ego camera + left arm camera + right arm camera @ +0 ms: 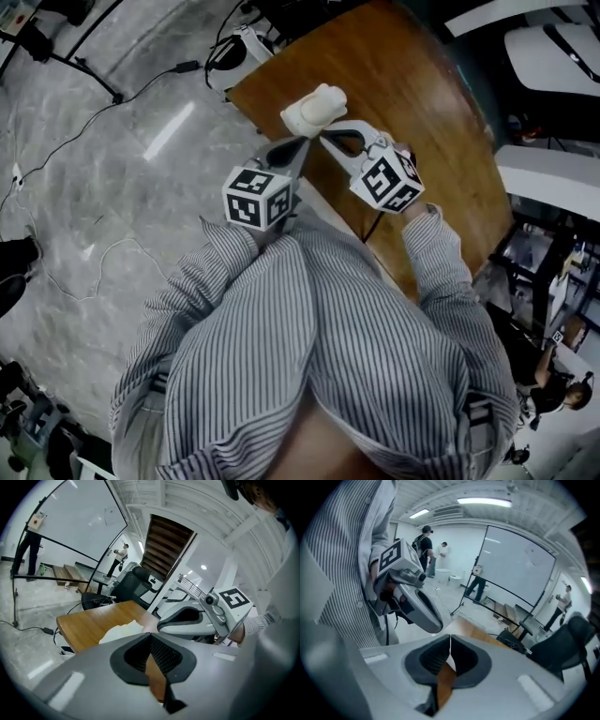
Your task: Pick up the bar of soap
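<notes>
A cream-white lumpy bar of soap (314, 108) lies on the brown wooden table (403, 84) near its left edge. Both grippers are held close together just short of it, tips pointing at it. My left gripper (302, 142) is shut with nothing between its jaws. My right gripper (324, 139) is also shut and empty, its tip almost touching the left one. From the left gripper view the soap (121, 632) shows just beyond the closed jaws (151, 637), with the right gripper to the right. In the right gripper view the jaws (450, 639) meet and hide the soap.
Cables (141, 89) and a stand (84, 70) lie on the marble floor left of the table. A white device (239, 52) sits by the table's far corner. Office chairs (133, 581), a glass board (511, 573) and several people stand further off.
</notes>
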The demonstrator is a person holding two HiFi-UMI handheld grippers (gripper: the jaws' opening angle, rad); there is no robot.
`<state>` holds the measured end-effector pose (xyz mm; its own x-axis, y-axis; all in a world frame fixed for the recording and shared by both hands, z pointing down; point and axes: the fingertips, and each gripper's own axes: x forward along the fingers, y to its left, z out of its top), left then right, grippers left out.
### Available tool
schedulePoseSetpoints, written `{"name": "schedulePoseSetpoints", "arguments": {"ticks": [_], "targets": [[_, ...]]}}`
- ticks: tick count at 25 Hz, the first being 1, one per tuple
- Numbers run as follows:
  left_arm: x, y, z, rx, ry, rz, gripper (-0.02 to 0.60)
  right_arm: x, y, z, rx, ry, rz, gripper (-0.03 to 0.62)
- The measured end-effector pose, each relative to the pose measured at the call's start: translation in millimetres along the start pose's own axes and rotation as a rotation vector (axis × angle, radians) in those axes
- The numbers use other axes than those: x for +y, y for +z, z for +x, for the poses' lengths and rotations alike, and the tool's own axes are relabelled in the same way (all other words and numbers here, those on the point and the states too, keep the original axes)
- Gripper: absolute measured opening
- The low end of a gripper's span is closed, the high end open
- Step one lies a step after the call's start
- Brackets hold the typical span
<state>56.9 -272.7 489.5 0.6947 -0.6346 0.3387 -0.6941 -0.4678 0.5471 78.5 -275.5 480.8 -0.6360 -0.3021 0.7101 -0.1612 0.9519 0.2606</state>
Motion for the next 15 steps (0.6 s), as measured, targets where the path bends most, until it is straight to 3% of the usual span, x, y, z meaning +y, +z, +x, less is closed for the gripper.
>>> {"name": "schedulePoseSetpoints", "arguments": {"ticks": [8,12,15], "targets": [[16.7,-9.0,18.4,0.015,0.049,-0.058,0.005,-23.6,-23.6,30.8,0.097,0.253,-0.284,0.033],[24.5,-12.6,17.6,0.005,0.087,-0.080,0.005,-23.6,-40.3,42.5,0.147,0.389,-0.370,0.159],[32.7,-15.1,15.1,0.000,0.114,-0.101,0.005,-21.0,-47.5,53.2,0.169,0.471,-0.452,0.190]]}}
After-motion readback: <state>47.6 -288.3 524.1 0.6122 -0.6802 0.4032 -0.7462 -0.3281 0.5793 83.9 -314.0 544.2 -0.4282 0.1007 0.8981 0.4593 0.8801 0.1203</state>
